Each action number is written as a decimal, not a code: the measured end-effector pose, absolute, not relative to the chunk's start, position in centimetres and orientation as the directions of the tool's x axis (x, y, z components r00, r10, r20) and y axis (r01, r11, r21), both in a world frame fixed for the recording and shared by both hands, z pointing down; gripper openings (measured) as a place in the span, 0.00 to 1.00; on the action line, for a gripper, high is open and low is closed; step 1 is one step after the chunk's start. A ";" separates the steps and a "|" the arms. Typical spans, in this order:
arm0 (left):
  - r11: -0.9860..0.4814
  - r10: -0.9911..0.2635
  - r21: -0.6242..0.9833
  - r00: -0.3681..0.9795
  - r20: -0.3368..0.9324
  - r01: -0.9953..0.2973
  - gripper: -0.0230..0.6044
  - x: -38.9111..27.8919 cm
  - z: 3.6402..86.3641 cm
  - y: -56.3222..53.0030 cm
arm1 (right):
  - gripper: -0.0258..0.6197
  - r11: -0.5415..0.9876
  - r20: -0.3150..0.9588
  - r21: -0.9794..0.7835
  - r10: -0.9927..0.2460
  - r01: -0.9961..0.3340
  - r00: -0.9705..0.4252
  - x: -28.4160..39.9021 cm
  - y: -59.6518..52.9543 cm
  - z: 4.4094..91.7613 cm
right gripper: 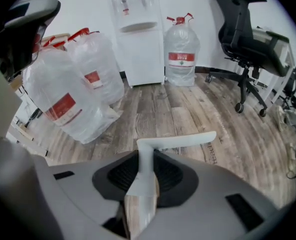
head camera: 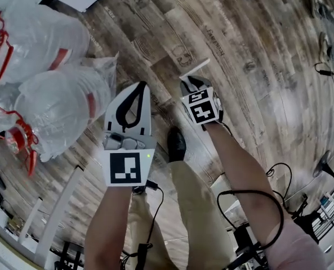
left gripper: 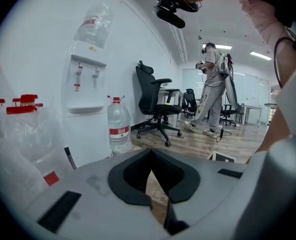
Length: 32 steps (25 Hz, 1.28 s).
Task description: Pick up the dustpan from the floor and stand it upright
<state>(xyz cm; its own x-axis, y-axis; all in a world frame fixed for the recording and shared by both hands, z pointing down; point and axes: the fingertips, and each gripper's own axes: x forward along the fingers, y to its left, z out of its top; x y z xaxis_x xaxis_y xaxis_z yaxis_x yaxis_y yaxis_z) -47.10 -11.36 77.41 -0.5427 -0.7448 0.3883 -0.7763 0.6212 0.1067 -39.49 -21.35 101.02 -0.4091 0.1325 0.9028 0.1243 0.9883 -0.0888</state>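
the jaws of the right gripper [right gripper: 142, 156] clamp the white dustpan handle [right gripper: 180, 141], its stem running out along the jaws, then bending right over the wood floor [right gripper: 187, 111]. the left gripper [left gripper: 151, 156] has its jaws pressed together, empty; bagged water bottles [head camera: 48, 106] lie just left, a water dispenser [right gripper: 138, 39] beyond.

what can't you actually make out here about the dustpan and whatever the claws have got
Pan of the dustpan: in no view; only a white handle shows, clamped in the right claw.
Handle's lower end: right gripper view, hidden behind the claw's body; head view, under the marker cube.
Print on the water bottle label: right gripper view, too small.
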 end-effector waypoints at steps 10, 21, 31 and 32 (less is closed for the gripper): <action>0.565 -0.802 0.109 -0.514 0.304 -0.818 0.05 -45.3 65.2 -10.8 | 0.19 0.996 0.849 -0.002 0.048 0.088 -0.527 -37.1 -22.2 86.5; 0.407 -0.899 0.061 -0.389 0.200 -0.911 0.05 -38.3 51.2 -10.3 | 0.19 0.990 0.751 0.133 -0.136 -0.055 -0.646 -28.2 -24.7 70.2; 0.336 -0.936 0.021 -0.331 0.119 -0.942 0.05 -33.3 41.8 -7.1 | 0.19 0.952 0.677 0.238 -0.305 -0.193 -0.670 -18.2 -24.4 60.2; 0.325 -0.941 0.011 -0.321 0.108 -0.946 0.05 -32.8 40.9 -6.9 | 0.19 0.946 0.668 0.248 -0.324 -0.211 -0.670 -17.2 -24.4 59.2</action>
